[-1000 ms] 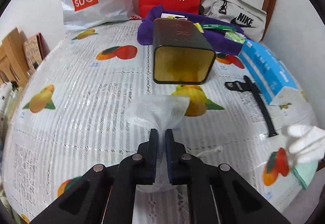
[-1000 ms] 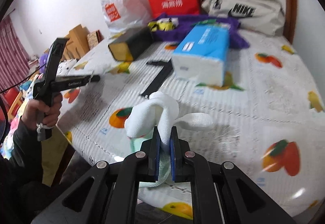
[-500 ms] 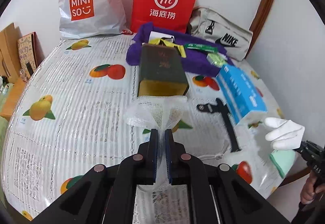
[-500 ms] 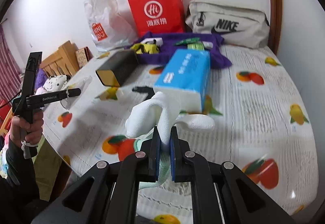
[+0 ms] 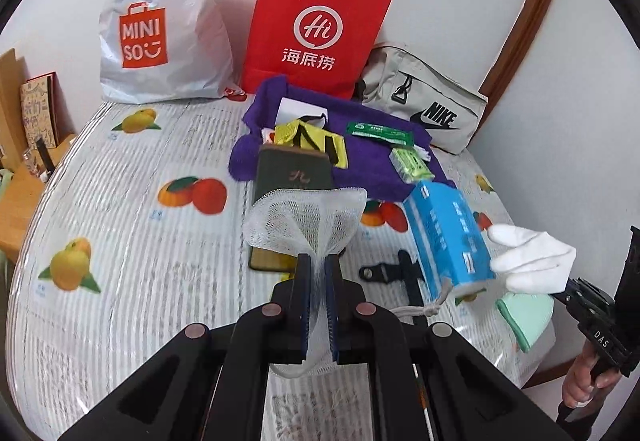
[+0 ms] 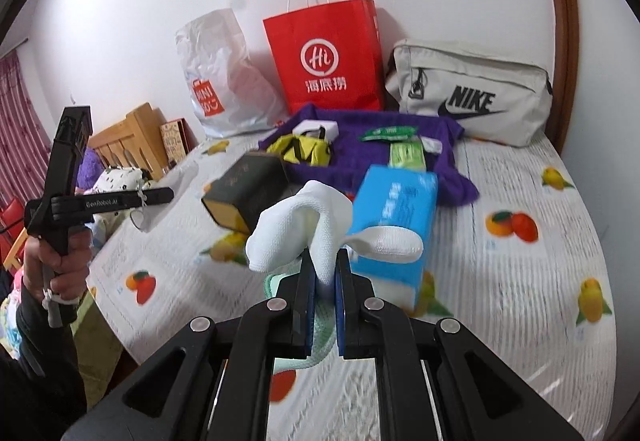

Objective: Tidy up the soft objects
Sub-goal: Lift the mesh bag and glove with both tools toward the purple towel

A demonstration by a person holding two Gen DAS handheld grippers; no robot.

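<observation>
Mesh pouch [image 5: 306, 219] clamped in left gripper [image 5: 316, 273], white cloth [image 6: 316, 229] pinched in right gripper [image 6: 324, 273], both held above worktop [image 5: 160, 281], nothing stowed yet.

Obstacles, centre: dark green rectangular tin [image 5: 294, 177], blue tissue pack [image 5: 448, 237], black strap [image 5: 408, 275], close together. Rear: purple towel [image 5: 360, 165], red paper bag [image 5: 316, 29], white plastic bag [image 5: 164, 29]. Free passage: fruit-print worktop [image 5: 132, 269], left side.
</observation>
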